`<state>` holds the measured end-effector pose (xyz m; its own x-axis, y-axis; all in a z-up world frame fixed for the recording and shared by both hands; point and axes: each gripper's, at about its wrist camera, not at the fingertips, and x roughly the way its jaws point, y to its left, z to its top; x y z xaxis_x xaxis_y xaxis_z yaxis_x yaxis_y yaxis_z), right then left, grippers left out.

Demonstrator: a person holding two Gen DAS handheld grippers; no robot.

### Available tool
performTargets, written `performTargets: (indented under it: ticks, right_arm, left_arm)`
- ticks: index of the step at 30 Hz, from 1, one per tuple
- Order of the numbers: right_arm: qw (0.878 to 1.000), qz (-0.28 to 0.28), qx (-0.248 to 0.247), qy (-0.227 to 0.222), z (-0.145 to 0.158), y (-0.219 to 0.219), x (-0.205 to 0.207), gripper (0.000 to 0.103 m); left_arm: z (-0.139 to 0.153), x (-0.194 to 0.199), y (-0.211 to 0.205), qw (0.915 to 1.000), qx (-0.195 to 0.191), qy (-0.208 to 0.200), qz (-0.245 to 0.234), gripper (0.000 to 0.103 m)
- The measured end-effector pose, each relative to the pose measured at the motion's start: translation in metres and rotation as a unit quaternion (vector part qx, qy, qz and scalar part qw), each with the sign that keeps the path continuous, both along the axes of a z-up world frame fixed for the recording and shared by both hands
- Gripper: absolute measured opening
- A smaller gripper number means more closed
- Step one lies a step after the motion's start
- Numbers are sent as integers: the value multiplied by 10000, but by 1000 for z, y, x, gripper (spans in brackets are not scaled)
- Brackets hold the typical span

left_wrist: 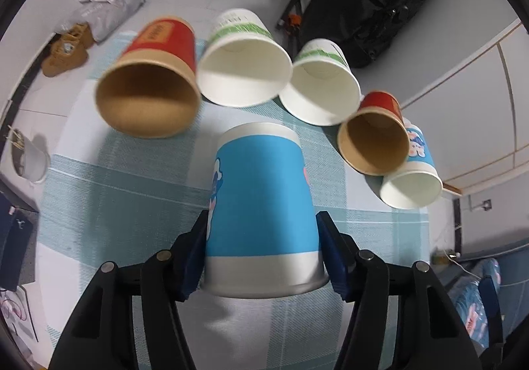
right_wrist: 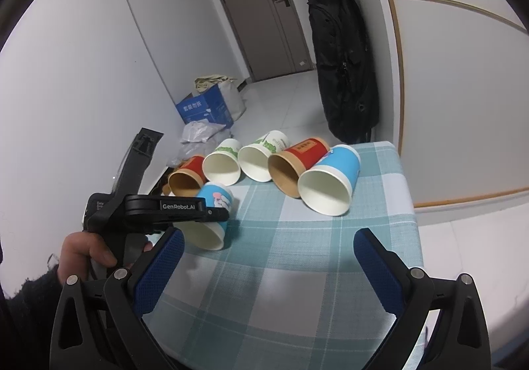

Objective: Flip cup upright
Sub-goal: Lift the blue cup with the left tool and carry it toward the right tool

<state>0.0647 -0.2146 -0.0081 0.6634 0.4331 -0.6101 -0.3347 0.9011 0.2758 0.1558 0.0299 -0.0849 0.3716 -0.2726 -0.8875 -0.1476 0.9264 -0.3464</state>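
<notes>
My left gripper (left_wrist: 261, 238) is shut on a blue paper cup (left_wrist: 259, 201) with a white rim. The cup's closed base points away from the camera and its mouth points back at it, above the checked tablecloth (left_wrist: 132, 191). In the right wrist view the same cup (right_wrist: 211, 211) lies tilted on its side in the left gripper (right_wrist: 185, 208), a little above the cloth. My right gripper (right_wrist: 267, 254) is open and empty, near the table's front edge.
Several cups lie on their sides at the far end: a red one (right_wrist: 188, 175), two white-green ones (right_wrist: 223, 162) (right_wrist: 261, 155), a red one (right_wrist: 294, 165) and a blue one (right_wrist: 330, 181). A black bag (right_wrist: 344, 72) hangs behind. A blue box (right_wrist: 205, 109) is on the floor.
</notes>
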Motion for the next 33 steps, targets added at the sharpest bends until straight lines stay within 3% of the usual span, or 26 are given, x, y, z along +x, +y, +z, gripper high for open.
performTargets:
  ticks: [9,15,33]
  right_arm:
    - [10000,28,-48,-71,1,2,0,103]
    - [9998,-112,-3,-169,5,-6,0,103]
    - [9981,-174,271,-524,13,-18,-25,103]
  left_arm:
    - [16,-14,-3,9989,-53,-454,60,57]
    - [24,-32,-4,9973,-300,-657,117,57]
    - [72,-99,-16,9933,-590,-990,91,57]
